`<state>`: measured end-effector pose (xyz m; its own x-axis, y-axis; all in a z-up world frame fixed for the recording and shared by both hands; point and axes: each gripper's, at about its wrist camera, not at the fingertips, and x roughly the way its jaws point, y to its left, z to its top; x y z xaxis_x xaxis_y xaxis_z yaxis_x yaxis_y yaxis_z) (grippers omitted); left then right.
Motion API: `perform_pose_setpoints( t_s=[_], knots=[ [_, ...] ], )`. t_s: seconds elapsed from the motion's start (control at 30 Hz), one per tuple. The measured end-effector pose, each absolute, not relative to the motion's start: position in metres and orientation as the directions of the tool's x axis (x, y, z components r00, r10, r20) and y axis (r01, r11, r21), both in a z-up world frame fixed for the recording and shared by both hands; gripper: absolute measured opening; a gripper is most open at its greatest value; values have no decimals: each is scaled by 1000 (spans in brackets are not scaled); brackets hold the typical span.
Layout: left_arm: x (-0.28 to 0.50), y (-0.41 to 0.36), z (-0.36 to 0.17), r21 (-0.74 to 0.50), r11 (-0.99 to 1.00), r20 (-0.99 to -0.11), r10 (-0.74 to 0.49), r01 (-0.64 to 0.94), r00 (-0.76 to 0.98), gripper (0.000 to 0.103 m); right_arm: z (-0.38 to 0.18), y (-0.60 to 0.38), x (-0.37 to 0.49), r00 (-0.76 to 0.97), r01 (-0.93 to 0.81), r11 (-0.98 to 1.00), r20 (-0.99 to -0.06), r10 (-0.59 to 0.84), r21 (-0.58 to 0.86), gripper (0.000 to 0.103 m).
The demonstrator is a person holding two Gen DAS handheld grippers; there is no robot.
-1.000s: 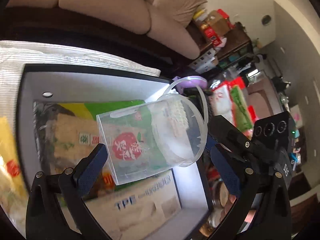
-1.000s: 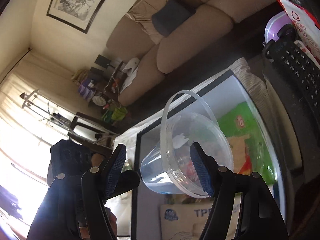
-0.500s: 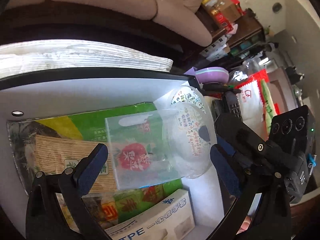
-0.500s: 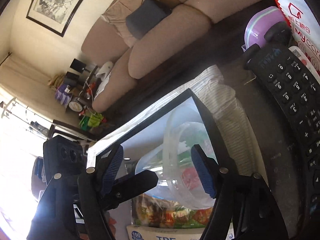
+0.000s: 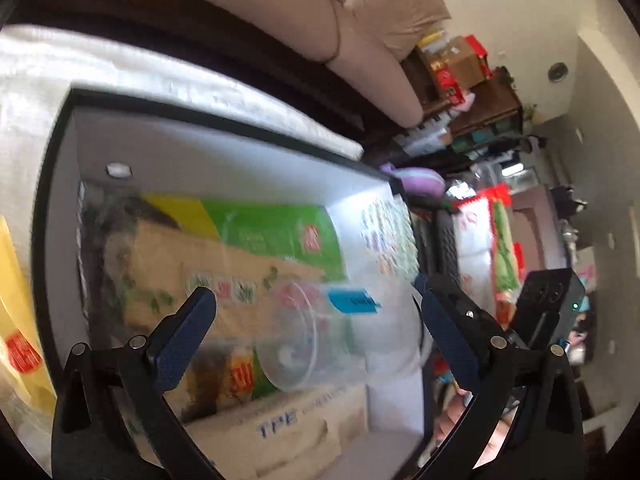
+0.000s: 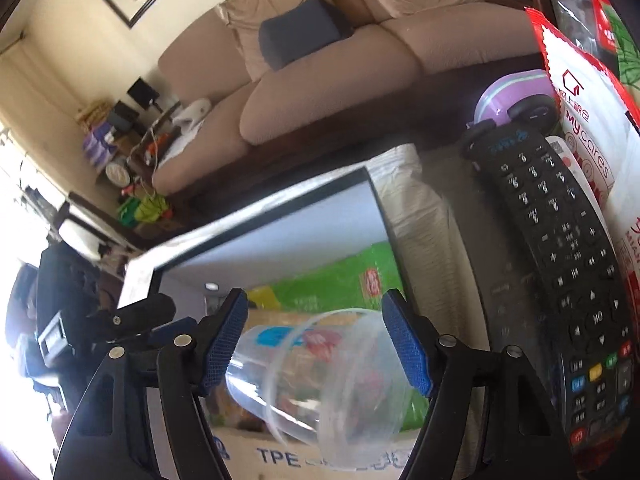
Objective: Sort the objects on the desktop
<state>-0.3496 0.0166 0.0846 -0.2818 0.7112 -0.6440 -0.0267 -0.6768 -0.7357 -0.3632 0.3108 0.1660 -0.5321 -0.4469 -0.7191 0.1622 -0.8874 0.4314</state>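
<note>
A clear plastic tub (image 6: pixel 320 380) lies on its side inside the black-rimmed storage box (image 6: pixel 280 200), on top of the snack packets. My right gripper (image 6: pixel 316 352) is open, its blue pads on either side of the tub without gripping it. In the left wrist view the tub (image 5: pixel 320 340) is blurred and lies between the wide-open fingers of my left gripper (image 5: pixel 316 332), which touch nothing. The box (image 5: pixel 56 184) holds a green packet (image 5: pixel 272 232), a tan packet and a TPE carton (image 5: pixel 280 428).
A black remote (image 6: pixel 560 260) lies right of the box, beside a red-and-white pouch (image 6: pixel 592 128) and a purple lidded bowl (image 6: pixel 516 96). A white striped cloth (image 6: pixel 420 208) lies under the box. A beige sofa (image 6: pixel 320 80) stands behind. A yellow packet (image 5: pixel 16 320) lies at the left.
The tub has gone from held up between the grippers down into the box, and now lies on the packets. The right gripper's pads have opened off it. Both grippers have lowered toward the box.
</note>
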Motion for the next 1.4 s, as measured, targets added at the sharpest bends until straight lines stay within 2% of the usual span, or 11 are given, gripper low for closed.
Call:
perform_pose_setpoints(
  t_s=[0.17,0.33,0.37,0.43,0.47,0.87,0.97,1.1,1.2,1.3,1.4],
  knots=[
    [-327,31,79,-701,-710,-684,697,-71,-214,103,176,311,-330,-516,230,-883,-719,-466,408,72],
    [-318,41,62,-711,-702,-688,706,-41,-166,103,165,288,-307,-436,307,-916,-818,-375,257,72],
    [-318,44,58,-713,-700,-689,708,-27,-159,103,160,280,-307,-425,327,-922,-839,-340,209,70],
    [-317,46,49,-714,-700,-693,706,8,-148,103,149,269,-314,-409,339,-928,-864,-294,155,52],
    [-318,48,45,-718,-696,-691,708,26,-146,103,143,266,-321,-405,340,-930,-870,-280,141,52],
    [-363,64,19,-743,-647,-669,703,173,-242,103,145,231,-418,-591,397,-902,-799,-110,-170,48],
    [-363,68,14,-739,-648,-673,695,186,-254,103,160,246,-418,-610,341,-935,-780,-138,-101,49],
    [-354,70,8,-745,-639,-667,697,192,-263,103,181,289,-389,-637,299,-941,-702,-319,157,50],
    [-350,70,5,-736,-646,-676,682,203,-279,103,171,293,-370,-557,346,-906,-724,-407,244,52],
    [-351,70,6,-745,-630,-666,684,221,-297,103,149,278,-366,-471,368,-894,-778,-416,255,51],
    [-356,72,6,-751,-623,-659,687,218,-306,103,132,262,-371,-466,374,-918,-830,-308,131,49]
  ],
)
